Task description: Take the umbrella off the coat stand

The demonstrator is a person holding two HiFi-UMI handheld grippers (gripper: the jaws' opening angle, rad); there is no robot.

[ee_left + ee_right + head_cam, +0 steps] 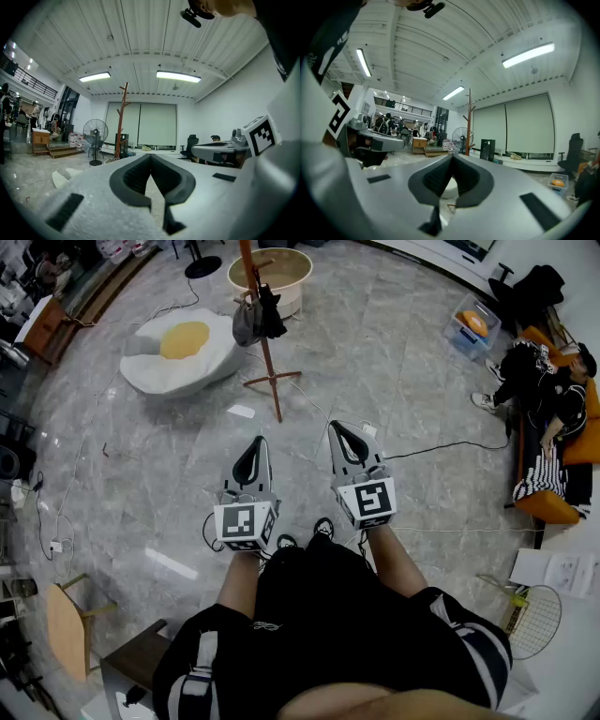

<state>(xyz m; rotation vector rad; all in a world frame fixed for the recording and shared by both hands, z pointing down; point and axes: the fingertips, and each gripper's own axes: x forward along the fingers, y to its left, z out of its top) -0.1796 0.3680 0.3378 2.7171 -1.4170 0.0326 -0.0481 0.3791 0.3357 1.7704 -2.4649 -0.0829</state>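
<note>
**Operator:** Which step of the task is shown here?

**Guide:** The approach, which has hardly begun. You stand on the grey floor (394,352), well apart from the coat stand (266,352), which is in the upper middle of the head view. The umbrella (272,310) is judged to be the slim black thing hanging near the top of the pole. A grey bundle (246,324) hangs just beside it on the left. At this range the two are hard to tell apart.

**Operator:** How do my tools stand?

**Guide:** Your left hand-held gripper (257,441) and right hand-held gripper (335,426) lie side by side at the centre of the head view and point toward the stand. Each gripper view shows its jaws brought together at the tips with nothing between them. The stand appears small and far off beyond the jaws, above centre in both views.

**Operator:** What does the next move call for?

**Guide:** You should probably walk forward until the stand is within reach, minding the cable (441,443) that crosses the floor right of centre. Then spread the jaws of one hand-held gripper before you reach the pole. Take the black thing alone and leave the grey bundle where it hangs. It seems likely that the umbrella must be lifted clear of its peg rather than pulled straight toward you.
</note>
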